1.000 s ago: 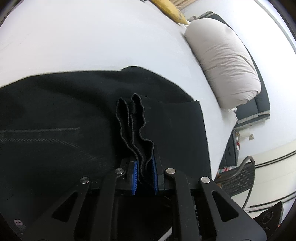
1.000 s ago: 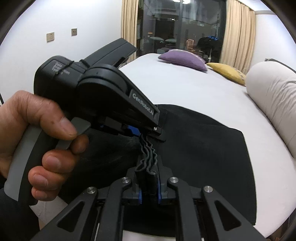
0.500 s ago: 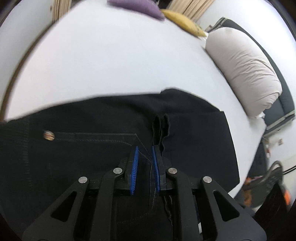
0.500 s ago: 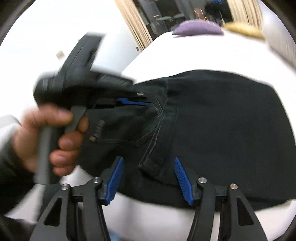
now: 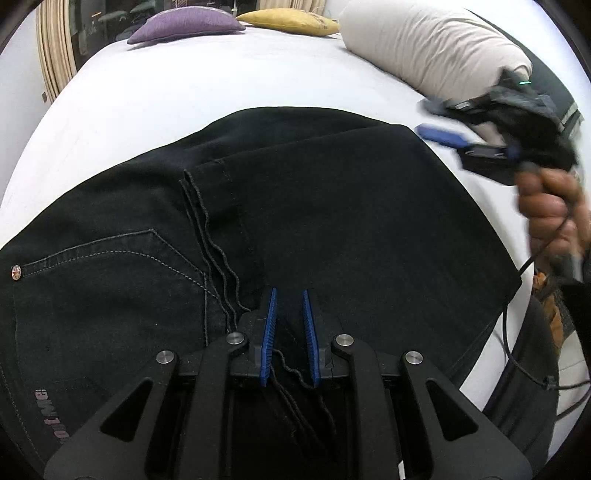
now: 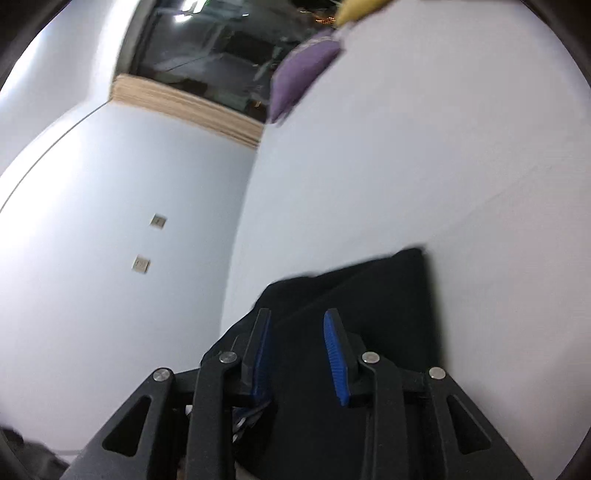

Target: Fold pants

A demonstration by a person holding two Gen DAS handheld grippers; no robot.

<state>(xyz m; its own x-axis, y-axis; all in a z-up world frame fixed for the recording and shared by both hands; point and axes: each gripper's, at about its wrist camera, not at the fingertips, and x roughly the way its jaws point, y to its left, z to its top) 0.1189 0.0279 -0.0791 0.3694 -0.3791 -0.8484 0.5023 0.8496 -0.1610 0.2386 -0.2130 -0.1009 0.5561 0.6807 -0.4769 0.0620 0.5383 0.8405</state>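
Black pants [image 5: 332,206] folded flat on bed [image 5: 221,85], long axis left-right.

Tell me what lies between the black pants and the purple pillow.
Only bare white bed lies between the pants and the purple pillow, as the left wrist view shows.

A: Anything readable here?

B: Only one spot. On the black pants [image 5: 258,206], low at the left edge of the left wrist view, there is pale lettering [image 5: 50,415] running sideways.

A: What does it say?

B: Too distorted to make out.
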